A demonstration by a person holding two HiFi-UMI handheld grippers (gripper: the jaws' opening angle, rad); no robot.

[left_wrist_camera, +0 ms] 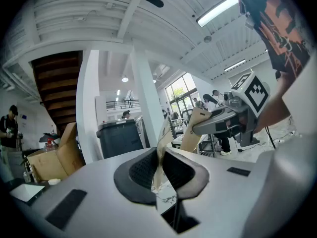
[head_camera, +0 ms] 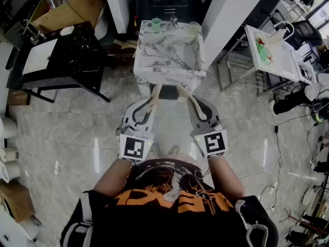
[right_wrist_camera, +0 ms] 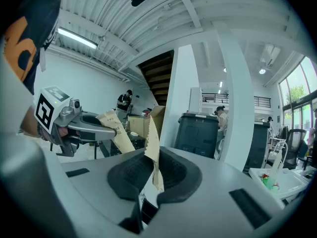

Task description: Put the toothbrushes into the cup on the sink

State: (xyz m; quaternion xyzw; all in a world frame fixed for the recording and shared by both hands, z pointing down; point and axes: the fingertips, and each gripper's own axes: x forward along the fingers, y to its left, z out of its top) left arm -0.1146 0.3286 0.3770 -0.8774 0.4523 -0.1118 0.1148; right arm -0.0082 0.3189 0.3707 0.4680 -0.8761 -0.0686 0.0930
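We are at the carry step. Both toothbrushes are in hand and neither is in a cup yet.

The left gripper (head_camera: 152,102) is pinched nearly closed on a tan paper packet (head_camera: 154,98). The right gripper (head_camera: 194,103) is pinched the same way on a second packet (head_camera: 188,98). We take both packets for wrapped toothbrushes, though no bristles or handle show. In each gripper view the thin paper stands upright between the dark pads ( (left_wrist_camera: 161,157), (right_wrist_camera: 152,143)), which press on it from both sides.

We hold both grippers low in front of our body, near each other but apart. The marker cubes face us and the jaws point ahead at the sink (head_camera: 164,78). The two packets lean inward, so their free ends come towards each other. In the head view those ends lie over the sink's front wall.

A green cup (head_camera: 156,24) stands at the back left of the sink rim. A pale cup (head_camera: 193,30) stands at the back right, with the tap (head_camera: 173,20) between them. We cannot tell which cup is meant.

We judge that the next move means stepping in and reaching over the basin to the back rim. One packet has to be tipped end-down over a cup mouth, and the jaws eased only once its lower end is inside. The paper is limp and light, so it may bend against the rim or cling to a pad.
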